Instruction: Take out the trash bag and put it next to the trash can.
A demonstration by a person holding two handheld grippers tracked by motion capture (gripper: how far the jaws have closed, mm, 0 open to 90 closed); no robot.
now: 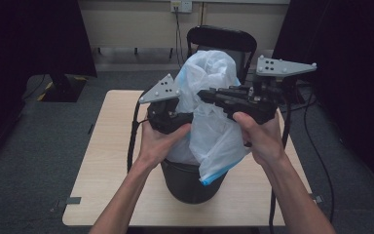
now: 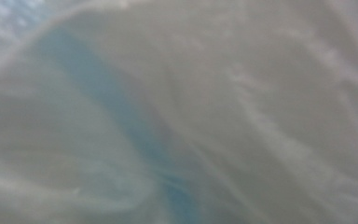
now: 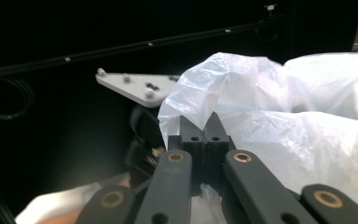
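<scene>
White plastic bag [image 1: 209, 112] pinched in both the right gripper [image 3: 204, 128] and left gripper [image 1: 177, 117].

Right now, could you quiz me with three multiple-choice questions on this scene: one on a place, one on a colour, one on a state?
1. Where does the black bin stand?
A on the table
B on the floor
C on the chair

2. What colour is the band on the white plastic bag?
A red
B blue
C green

3. How do the right gripper jaws stand?
A wide open
B shut on the bag
C shut on a cable

Answers: 1 A, the bin rests on the tabletop; 2 B, a blue strip runs along the bag's edge; 3 B, the jaw tips meet with bag film pinched between them.
</scene>
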